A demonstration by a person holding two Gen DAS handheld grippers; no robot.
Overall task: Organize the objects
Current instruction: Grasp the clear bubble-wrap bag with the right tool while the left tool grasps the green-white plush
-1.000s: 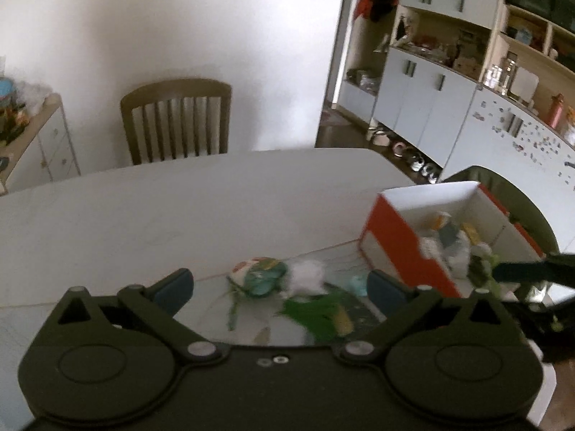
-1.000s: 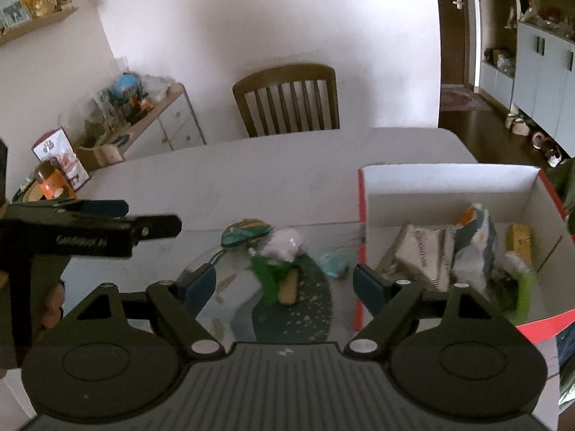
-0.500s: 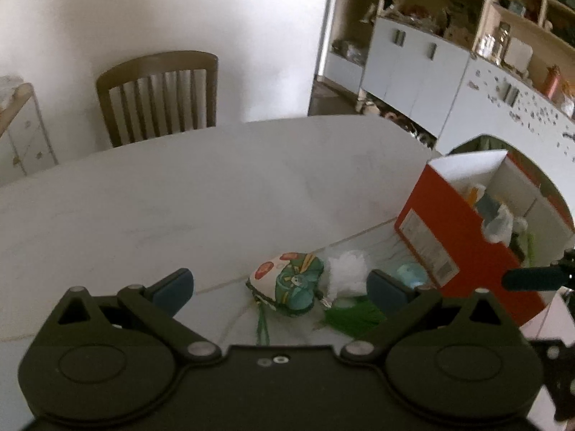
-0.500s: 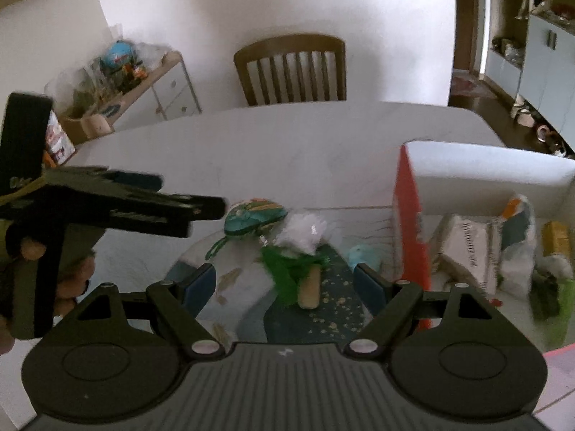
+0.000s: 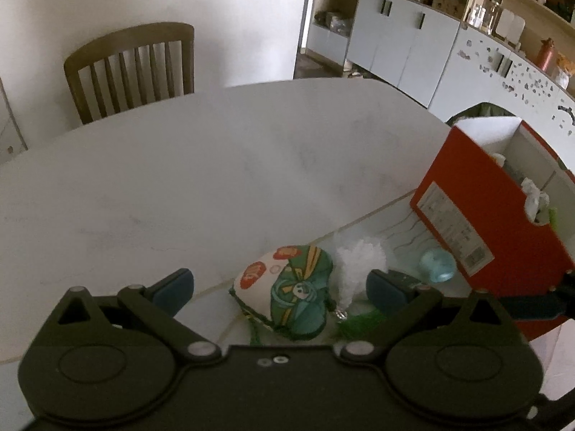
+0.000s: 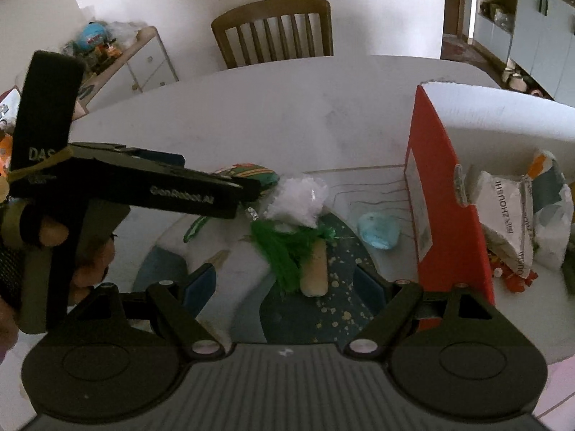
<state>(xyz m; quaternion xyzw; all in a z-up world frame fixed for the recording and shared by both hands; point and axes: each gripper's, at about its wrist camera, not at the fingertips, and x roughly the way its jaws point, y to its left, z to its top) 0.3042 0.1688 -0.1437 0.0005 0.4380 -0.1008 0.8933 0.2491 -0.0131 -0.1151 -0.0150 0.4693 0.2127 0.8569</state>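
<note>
Left view: left hand-held gripper (image 5: 278, 285) is hovering spread over the soft, light pouch (image 5: 287, 291) near the desk's (image 5: 179, 179) near edge; pinch its middle.
Right view: right hand-held gripper (image 6: 285, 283) is gaping over the green tassel (image 6: 284, 248), beside the box (image 6: 442, 194).

Home dining room: table (image 5: 222, 165), wooden chair (image 5: 133, 68), cupboards (image 5: 402, 46).
</note>
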